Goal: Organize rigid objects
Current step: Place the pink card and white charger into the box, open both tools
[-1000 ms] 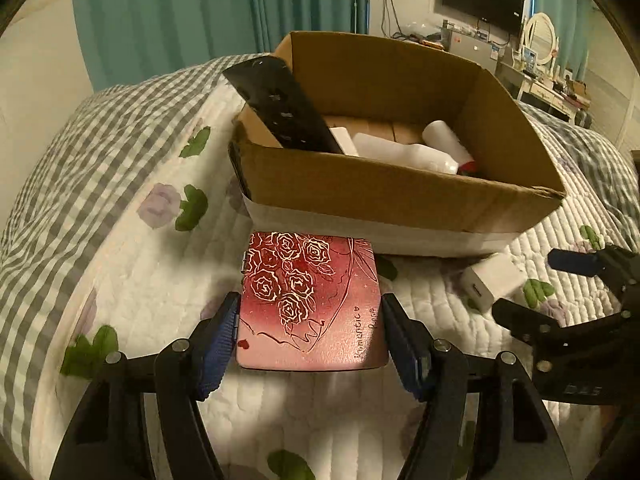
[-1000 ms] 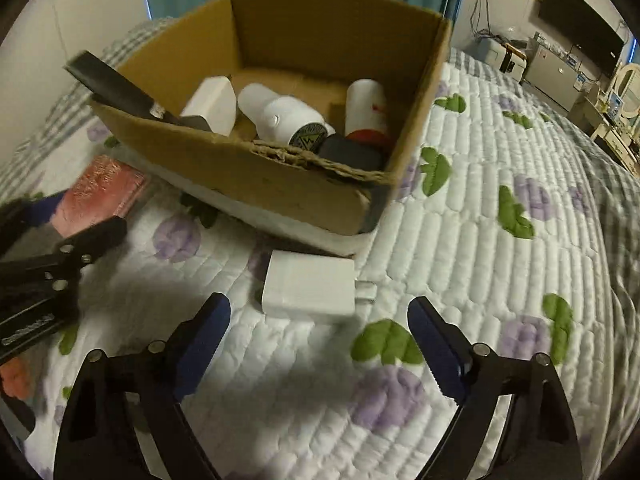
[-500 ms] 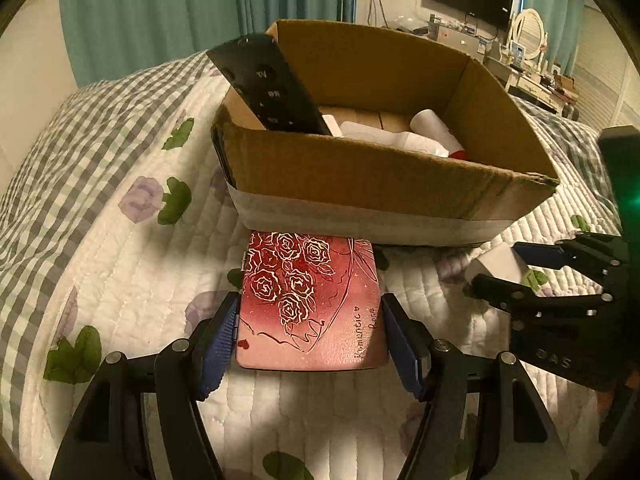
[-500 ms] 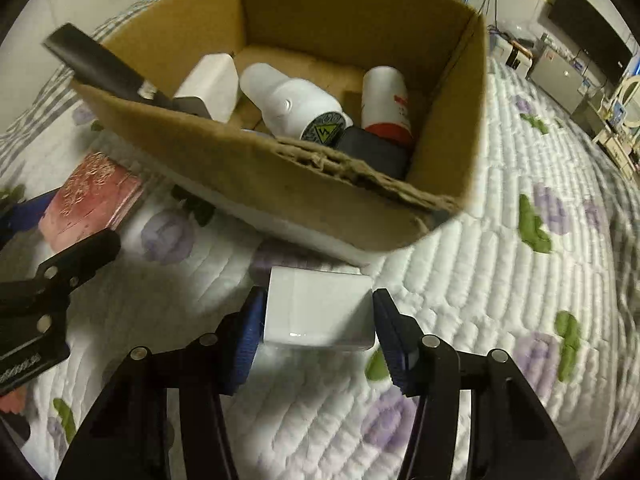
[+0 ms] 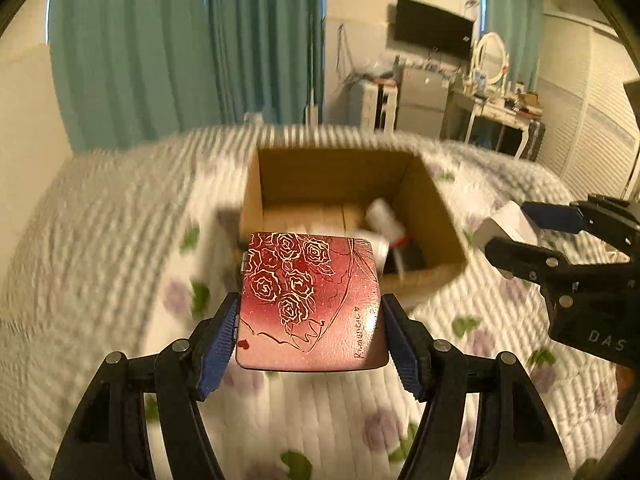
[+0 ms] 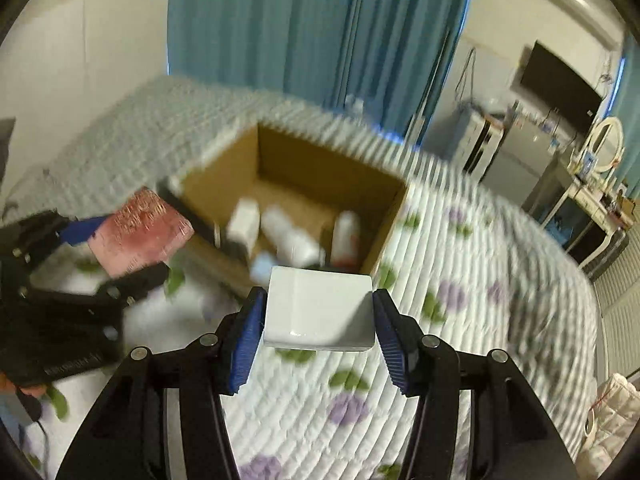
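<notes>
1. My left gripper (image 5: 310, 336) clamps the red tin (image 5: 310, 300) by its two side edges, held in the air above the quilt (image 5: 100, 240), just short of the box's near wall.
2. My right gripper (image 6: 318, 326) clamps the white block (image 6: 320, 306) the same way, raised near the box's near right corner.
3. The box (image 6: 304, 160) sits open on the quilt, between both grippers and ahead of them.
4. Inside lie white bottles (image 6: 290, 236), one with a red cap; the blur hides further detail.
</notes>
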Motion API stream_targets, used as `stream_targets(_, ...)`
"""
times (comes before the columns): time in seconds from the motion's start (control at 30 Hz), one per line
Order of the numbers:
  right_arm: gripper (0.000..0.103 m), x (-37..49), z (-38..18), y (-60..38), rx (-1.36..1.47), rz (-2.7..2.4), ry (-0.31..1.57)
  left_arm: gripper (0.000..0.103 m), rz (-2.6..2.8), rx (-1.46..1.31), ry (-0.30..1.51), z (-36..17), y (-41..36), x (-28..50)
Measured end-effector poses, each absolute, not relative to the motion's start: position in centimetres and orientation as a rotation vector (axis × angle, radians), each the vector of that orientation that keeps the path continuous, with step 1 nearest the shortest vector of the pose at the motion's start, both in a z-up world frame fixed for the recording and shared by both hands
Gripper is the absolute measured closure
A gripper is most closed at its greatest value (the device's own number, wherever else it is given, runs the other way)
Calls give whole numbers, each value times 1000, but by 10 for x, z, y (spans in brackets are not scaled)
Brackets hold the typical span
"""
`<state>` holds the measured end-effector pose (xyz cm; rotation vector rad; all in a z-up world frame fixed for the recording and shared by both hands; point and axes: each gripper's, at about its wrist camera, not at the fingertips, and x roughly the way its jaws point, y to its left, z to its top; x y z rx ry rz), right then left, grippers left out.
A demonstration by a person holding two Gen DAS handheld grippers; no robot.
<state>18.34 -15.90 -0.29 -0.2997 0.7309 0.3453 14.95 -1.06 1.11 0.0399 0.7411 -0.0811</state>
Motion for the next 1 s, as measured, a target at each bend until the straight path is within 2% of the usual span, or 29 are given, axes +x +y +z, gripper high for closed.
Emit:
stream_targets(0.2,49,220,51,-150,-231,332,627,34,-97,46,680,59,-5,202)
stream_targets(0.33,49,255,55,-149,-211,328,629,34,-114,85,712,59,-7,255)
stream_targets(0.53,49,300,24,-153,-174,333,664,34,-88,125,811,23,-9,311)
stream_targets(0.7,49,324,-14,-153,-171,354,698,33,-88,88,864,-4,-6,326)
stream_targets(0.77,49,329,-25,-152,-166,366,709,30,-105,87,855,-6,-5,327)
stream_targets(0.83,49,331,-31,-152,-161,365,715,17,-87,79,849,-5,-2,330)
stream_targets(1.0,49,329,-35,-150,-164,364,731,16,-42,89,823,4,10,326)
